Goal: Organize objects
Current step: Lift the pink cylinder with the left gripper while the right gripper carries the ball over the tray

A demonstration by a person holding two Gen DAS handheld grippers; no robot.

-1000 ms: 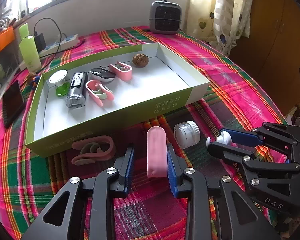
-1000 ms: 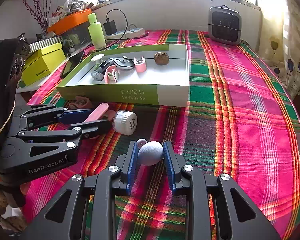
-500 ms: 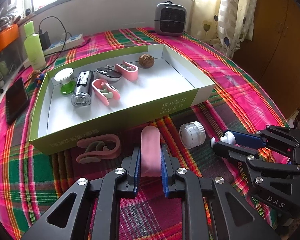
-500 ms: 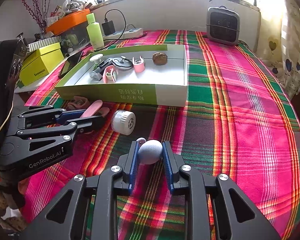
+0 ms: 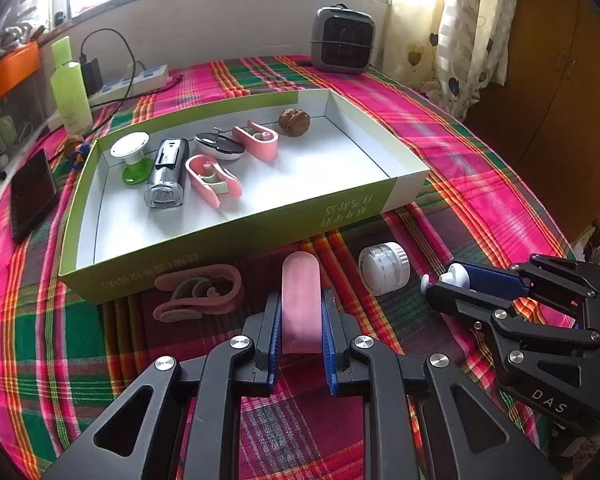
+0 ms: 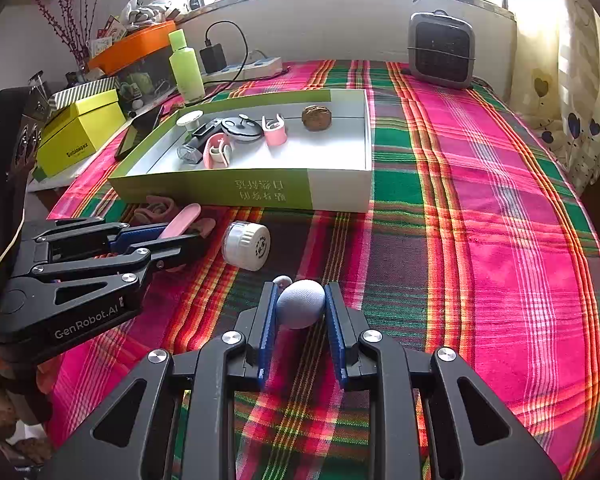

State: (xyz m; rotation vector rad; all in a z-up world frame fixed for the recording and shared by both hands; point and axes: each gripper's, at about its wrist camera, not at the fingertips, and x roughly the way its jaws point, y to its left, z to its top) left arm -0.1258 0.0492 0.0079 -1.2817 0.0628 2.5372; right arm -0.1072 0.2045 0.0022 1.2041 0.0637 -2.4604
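On the plaid cloth [image 5: 480,168] of the table, a soft coiled pink clip [image 5: 198,292] lay just before the tray, then the left gripper [image 5: 300,334], its ribbed blue fingers [image 5: 275,336] clenched on a smooth rounded pink case [image 5: 301,300], then a ridged white jar [image 5: 384,268] on its side. The right gripper [image 6: 300,320] squeezed a matte grey egg-shaped ball [image 6: 300,303]. Behind them the shallow green-and-white cardboard tray [image 5: 260,236] held a white-topped green stand [image 5: 132,158], a silver torch [image 5: 167,174], two pink tape dispensers [image 5: 214,178], a glossy black oval [image 5: 219,145] and a wrinkled walnut [image 5: 294,121].
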